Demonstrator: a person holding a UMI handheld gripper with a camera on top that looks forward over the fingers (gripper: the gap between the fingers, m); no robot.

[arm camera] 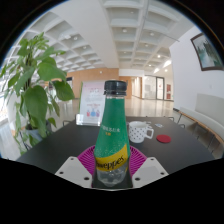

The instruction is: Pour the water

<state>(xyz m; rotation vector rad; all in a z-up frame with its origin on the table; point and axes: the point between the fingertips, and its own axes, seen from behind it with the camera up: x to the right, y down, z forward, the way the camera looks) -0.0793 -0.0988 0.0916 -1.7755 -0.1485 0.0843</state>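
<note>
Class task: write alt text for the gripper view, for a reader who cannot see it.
A green plastic bottle with a dark cap and yellow label stands upright between the gripper's two pink-padded fingers on a dark table. Beyond it sit a white patterned mug and a small red lid, with a leafy green plant beside the table.

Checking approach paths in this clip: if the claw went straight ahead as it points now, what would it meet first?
The green bottle: it already stands upright between the claw's pink pads, so it blocks the path at once. The white mug sits beyond it, slightly to the side, probably clear of that line.
</note>
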